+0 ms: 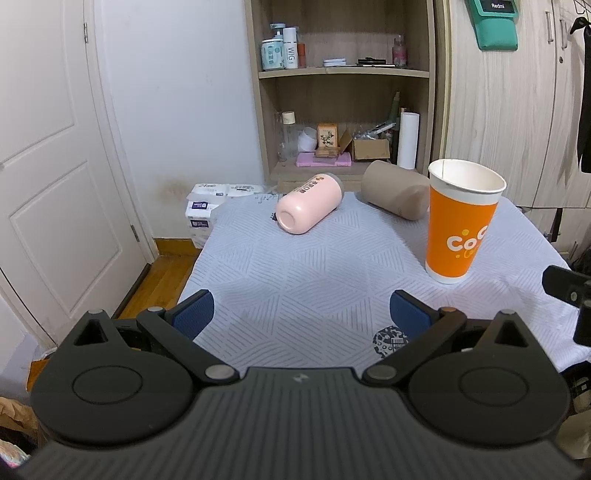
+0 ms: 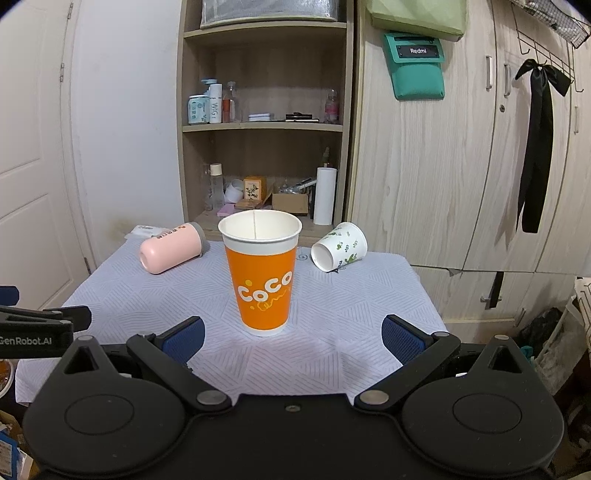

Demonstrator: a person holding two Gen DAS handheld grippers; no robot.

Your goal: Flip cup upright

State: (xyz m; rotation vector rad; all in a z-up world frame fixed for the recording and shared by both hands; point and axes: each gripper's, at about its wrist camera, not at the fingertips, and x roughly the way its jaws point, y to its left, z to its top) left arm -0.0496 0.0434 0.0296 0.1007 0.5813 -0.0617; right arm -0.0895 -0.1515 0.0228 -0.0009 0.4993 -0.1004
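Left wrist view, left to right: white tissue packs on the floor at 10 o'clock, print too small to read. Pink bottle lies on its side on the table cloth at 12 o'clock, base toward the camera, dark lettering on its side unreadable. Shelf unit behind; a white bottle on it reads "WIGI" or similar. Brown cup lies on its side just right of the pink bottle, apart from it. Orange paper cup stands upright at 1 o'clock, mouth up, white letters "CoC" visible. Green pouch on the wardrobe at 1 o'clock, tag "Redmi". Left gripper: jaws spread wide, blue pads facing only cloth, nothing held or touched.

Right wrist view, left to right: a black gripper body at 9 o'clock marked "GenRobot.AI". Pink bottle on its side at 11 o'clock. Orange paper cup upright at 12 o'clock, centre of the cloth, reads "CoCo" in white with yellow script under it. White floral cup lies on its side at 1 o'clock, mouth toward the camera, apart from the orange cup. "Redmi" pouch at 1 o'clock; black ribbon hangs on the wardrobe at 2 o'clock. Right gripper: jaws wide apart, orange cup just ahead of the gap, not touching either pad; holds nothing.
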